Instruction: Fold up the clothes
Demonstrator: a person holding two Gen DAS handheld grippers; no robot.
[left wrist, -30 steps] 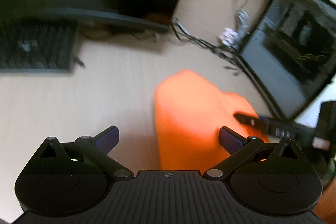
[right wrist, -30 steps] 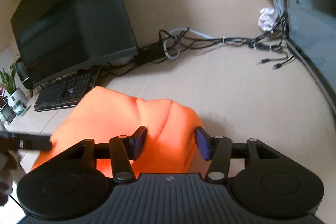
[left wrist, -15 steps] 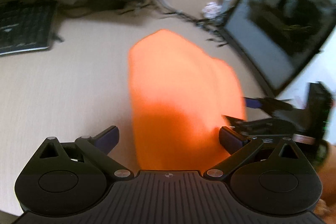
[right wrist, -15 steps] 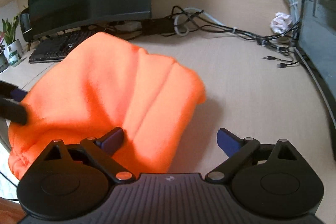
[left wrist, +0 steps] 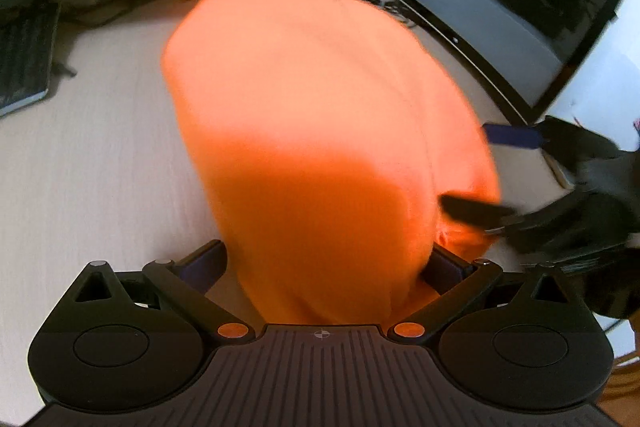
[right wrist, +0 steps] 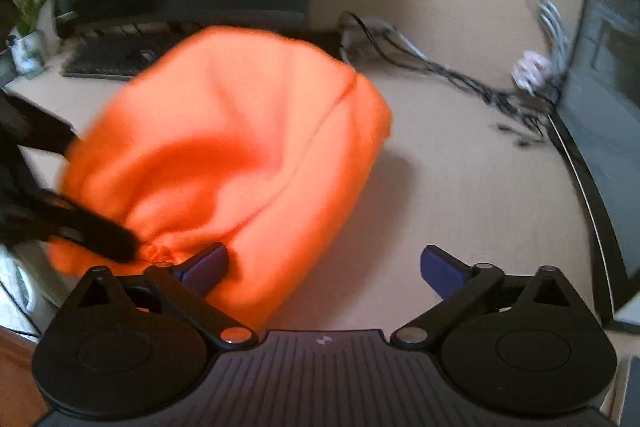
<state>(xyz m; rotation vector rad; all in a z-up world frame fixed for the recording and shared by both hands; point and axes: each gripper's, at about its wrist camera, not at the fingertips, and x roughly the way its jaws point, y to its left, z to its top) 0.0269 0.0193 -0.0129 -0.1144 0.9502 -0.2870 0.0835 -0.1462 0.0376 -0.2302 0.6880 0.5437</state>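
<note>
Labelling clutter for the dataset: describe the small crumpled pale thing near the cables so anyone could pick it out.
Start at the tilted dark monitor on the right of the desk. At its lower left edge the black cables bunch together. The wad sits there beside a coiled white cord: the only crumpled, pinkish-white lump among thin lines.

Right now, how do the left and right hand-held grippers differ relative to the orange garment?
The left hand-held gripper has the orange fleece garment filling the span between its blue pads; the right hand-held gripper has cloth only at its left pad, bare beige desk elsewhere. The right's jaws have just been opening. Both stand wide, gripping nothing.
</note>
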